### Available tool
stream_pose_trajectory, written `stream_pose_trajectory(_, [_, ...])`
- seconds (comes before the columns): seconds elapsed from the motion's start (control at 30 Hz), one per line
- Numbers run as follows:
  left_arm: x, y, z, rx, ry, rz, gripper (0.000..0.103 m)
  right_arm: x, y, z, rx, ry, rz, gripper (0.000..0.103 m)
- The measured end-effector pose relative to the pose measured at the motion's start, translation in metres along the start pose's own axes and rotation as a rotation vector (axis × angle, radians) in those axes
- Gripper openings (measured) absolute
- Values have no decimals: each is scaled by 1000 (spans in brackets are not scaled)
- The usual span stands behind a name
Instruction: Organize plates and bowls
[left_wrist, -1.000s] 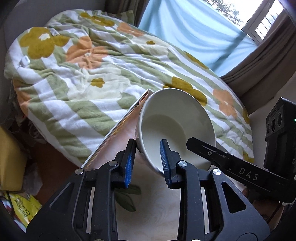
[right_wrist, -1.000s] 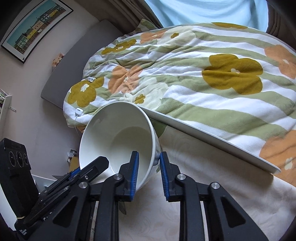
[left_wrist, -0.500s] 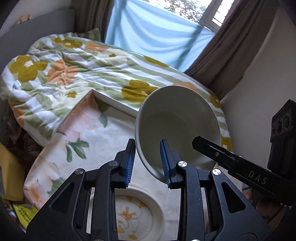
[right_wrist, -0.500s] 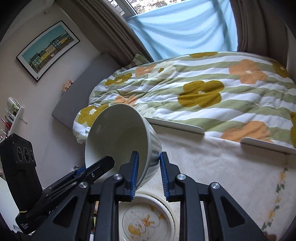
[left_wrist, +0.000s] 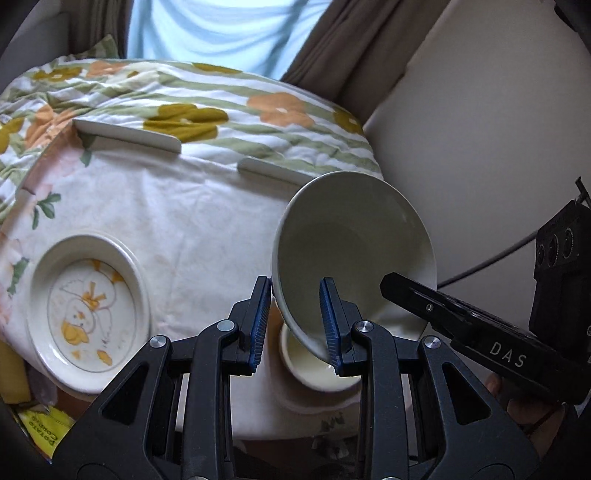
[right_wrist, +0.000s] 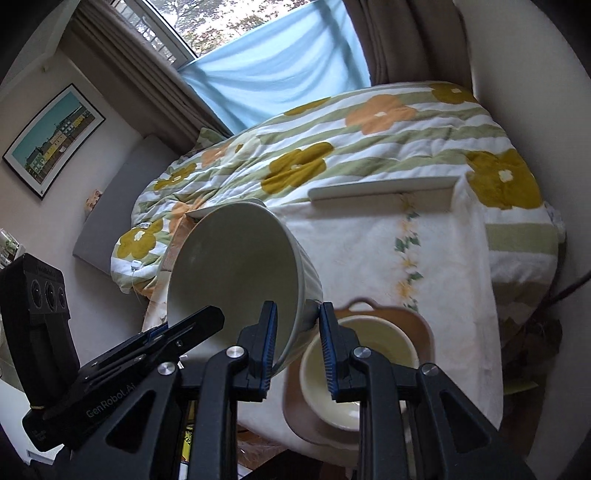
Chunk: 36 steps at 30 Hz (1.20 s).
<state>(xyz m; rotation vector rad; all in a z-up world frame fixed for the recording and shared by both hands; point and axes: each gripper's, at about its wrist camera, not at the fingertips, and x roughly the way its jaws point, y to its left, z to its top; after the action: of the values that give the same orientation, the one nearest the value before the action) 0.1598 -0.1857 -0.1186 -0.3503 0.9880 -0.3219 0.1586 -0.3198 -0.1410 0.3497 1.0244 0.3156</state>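
Two tongs carry one large white bowl (left_wrist: 354, 254) tilted in the air above the cloth-covered worktop (left_wrist: 192, 229). Our left tongs (left_wrist: 293, 317) clench its rim on one side, and our right tongs (right_wrist: 295, 341) clench the rim opposite. Below it, at the worktop's near edge, a smaller cream bowl (right_wrist: 369, 354) sits on a tan handled plate (right_wrist: 413, 325). A duck-patterned plate (left_wrist: 88, 310) lies towards the near left corner, well apart.
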Motion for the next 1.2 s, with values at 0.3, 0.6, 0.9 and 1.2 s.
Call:
stream_pose_trajectory(0.3, [42,-25,-37,78,152,40,24,5,-51,-42,131,71,-25,21])
stream_pose_trajectory(0.6, [77,-27,-38,142,250,106,24,25,-65,-56,143,123,-63,21])
stream_pose_trajectory(0.9, [93,-32,-39,226,289,198,24,38,-63,-58,127,167,-117,21])
stream_pose_trajectory(1.2, [99,-38,-41,290,285,246,24,40,-56,-58,86,177,-157,21])
